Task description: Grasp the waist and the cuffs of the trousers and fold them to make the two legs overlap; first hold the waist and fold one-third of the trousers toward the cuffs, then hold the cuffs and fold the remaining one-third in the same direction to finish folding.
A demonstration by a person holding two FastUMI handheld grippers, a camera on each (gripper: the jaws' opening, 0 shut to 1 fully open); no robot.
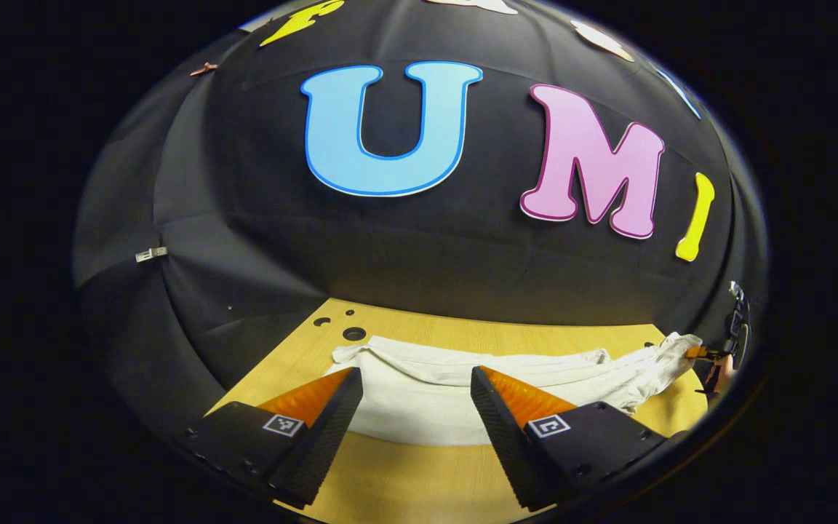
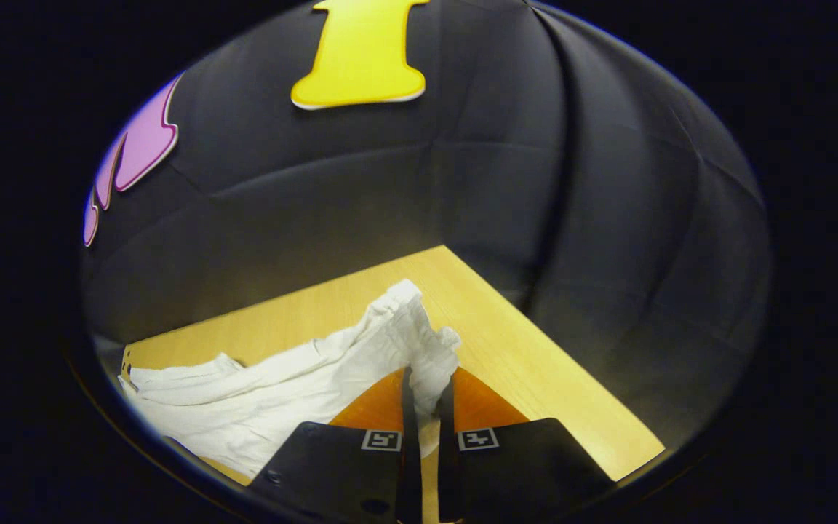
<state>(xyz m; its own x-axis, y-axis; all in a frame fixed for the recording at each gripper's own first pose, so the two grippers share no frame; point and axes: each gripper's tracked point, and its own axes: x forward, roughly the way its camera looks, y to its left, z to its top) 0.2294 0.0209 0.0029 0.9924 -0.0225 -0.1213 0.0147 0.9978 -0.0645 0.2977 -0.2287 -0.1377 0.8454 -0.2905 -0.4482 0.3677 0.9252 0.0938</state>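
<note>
White trousers (image 1: 426,393) lie across a wooden table (image 1: 404,480). My left gripper (image 1: 416,386) is open just above the near part of the cloth, with nothing between its fingers. In the right gripper view, the right gripper (image 2: 428,386) is shut on the gathered, elasticated end of the trousers (image 2: 419,342), which is bunched and lifted off the table. The rest of the cloth (image 2: 244,407) trails to the left. In the left gripper view the right gripper (image 1: 710,355) shows at the far right edge, holding that same bunched end.
The wooden table (image 2: 506,320) ends at a corner against the black cloth wall. Small round holes (image 1: 353,333) are in the tabletop near its far left corner. Bare wood lies to the right of the trousers in the right gripper view.
</note>
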